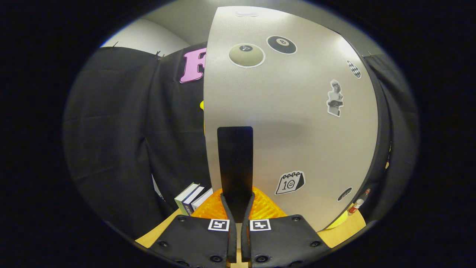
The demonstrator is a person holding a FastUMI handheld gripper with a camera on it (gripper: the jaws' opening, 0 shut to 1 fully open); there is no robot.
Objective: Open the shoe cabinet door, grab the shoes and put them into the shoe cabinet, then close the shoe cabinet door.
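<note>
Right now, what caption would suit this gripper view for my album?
Gripper with jaws closed on the black handle of a sticker-covered grey cabinet door, books beside it.

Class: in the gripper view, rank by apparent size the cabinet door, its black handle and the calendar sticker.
1. Cabinet door, by far the largest.
2. Black handle, with the gripper shut on its lower end.
3. Calendar sticker, smallest.
All three lie on one door, so nearness hardly skews this.
</note>
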